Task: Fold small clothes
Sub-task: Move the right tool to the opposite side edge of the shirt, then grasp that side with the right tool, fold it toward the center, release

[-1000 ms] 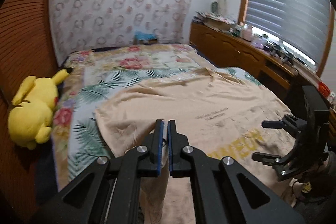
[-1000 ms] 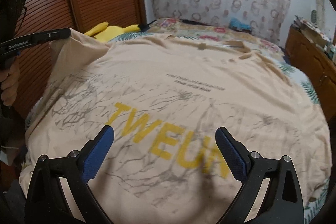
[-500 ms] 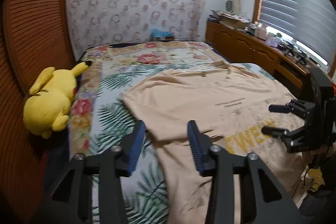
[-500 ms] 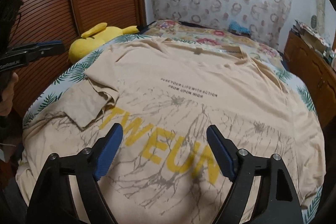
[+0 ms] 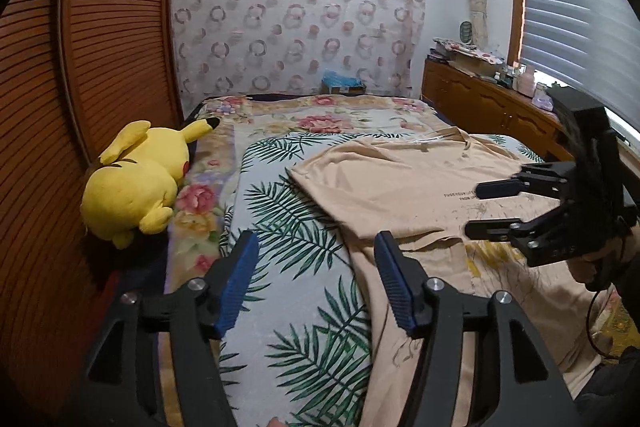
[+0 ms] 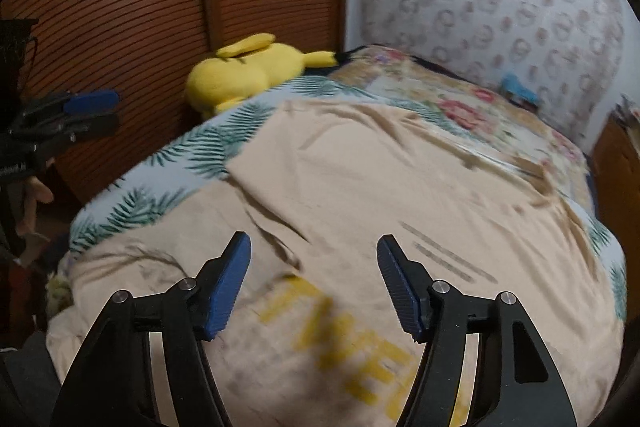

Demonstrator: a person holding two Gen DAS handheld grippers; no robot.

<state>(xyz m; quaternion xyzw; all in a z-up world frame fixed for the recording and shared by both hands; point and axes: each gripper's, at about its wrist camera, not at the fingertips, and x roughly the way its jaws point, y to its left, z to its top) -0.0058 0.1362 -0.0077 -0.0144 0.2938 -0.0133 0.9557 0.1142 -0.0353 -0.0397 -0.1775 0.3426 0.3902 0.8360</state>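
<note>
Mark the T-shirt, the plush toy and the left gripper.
T-shirt (image 5: 404,183): left wrist view, chest fabric.
Plush toy (image 5: 132,183): left wrist view, its yellow body.
Left gripper (image 5: 314,279): left wrist view, midway between its open fingertips.

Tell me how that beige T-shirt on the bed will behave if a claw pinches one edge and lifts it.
The beige T-shirt will probably hang limp: its folded-in sleeve already creases softly. It looks thin and light, so one claw should lift it. It may drag across the leaf-print bedspread and lose its fold.
</note>
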